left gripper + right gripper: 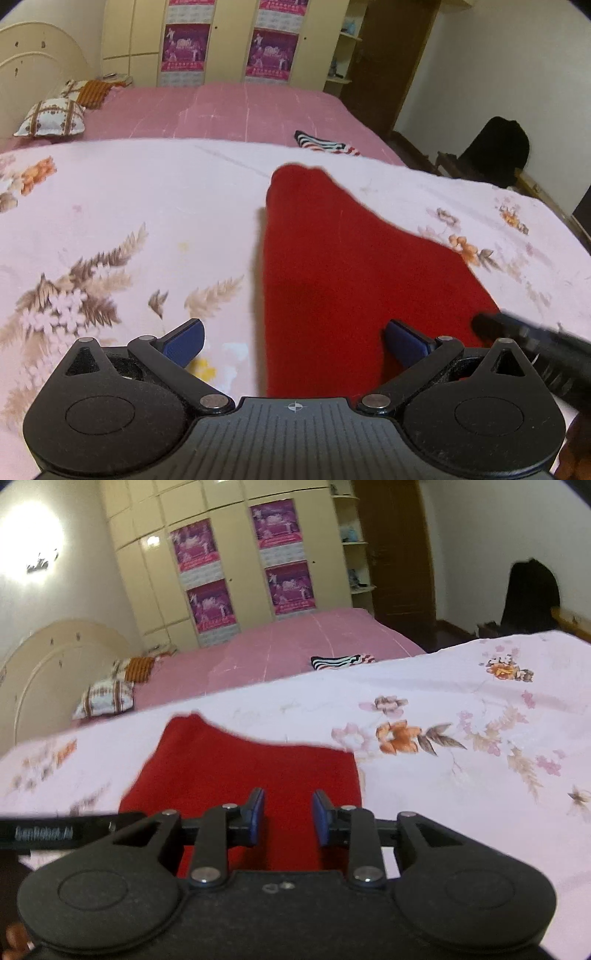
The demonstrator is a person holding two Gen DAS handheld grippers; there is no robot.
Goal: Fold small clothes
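The left gripper (293,341) is hovering with fingers spread wide over the soft red fleece garment (332,266), which is lying flat on the pale floral bedsheet (129,206), tapering toward twelve o'clock. The right gripper (288,818), fingers partly apart and holding nothing, is hanging above its near hem. Pinching both near corners evenly should be keeping the fold square; fleece is likely clinging.
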